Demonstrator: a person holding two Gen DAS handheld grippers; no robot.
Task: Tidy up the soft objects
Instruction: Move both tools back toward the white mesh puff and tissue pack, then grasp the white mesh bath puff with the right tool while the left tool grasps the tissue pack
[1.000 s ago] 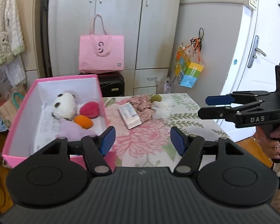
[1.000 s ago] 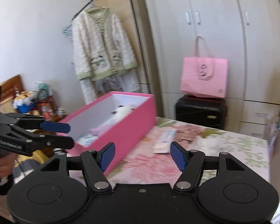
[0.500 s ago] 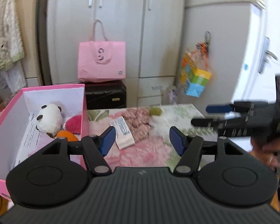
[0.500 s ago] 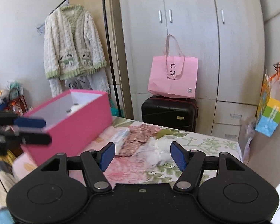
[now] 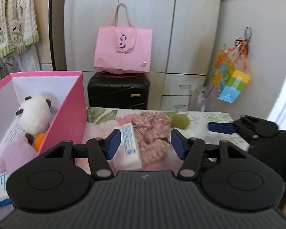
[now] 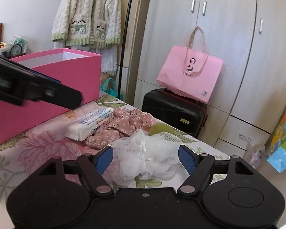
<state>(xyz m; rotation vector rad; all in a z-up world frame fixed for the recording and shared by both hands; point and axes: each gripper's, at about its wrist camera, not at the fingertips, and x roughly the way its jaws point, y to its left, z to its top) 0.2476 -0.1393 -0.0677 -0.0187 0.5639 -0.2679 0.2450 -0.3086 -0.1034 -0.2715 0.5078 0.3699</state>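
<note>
With its fingers spread, the right claw (image 6: 145,159) frames a white mesh bath pouf (image 6: 145,156) on the floral-cloth bench (image 6: 47,143), the left claw (image 5: 145,143), likewise apart, hangs over a white wrapped tissue pack (image 5: 128,147) beside crumpled pink floral fabric (image 5: 152,133), and beyond stands the tall pink cardboard box (image 5: 70,112) holding a white panda plush (image 5: 33,114).

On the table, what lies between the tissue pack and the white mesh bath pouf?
The crumpled pink floral cloth fills that stretch: the tissue pack rests against its left edge, the white mesh pouf against its right. The right wrist view shows it best.
</note>
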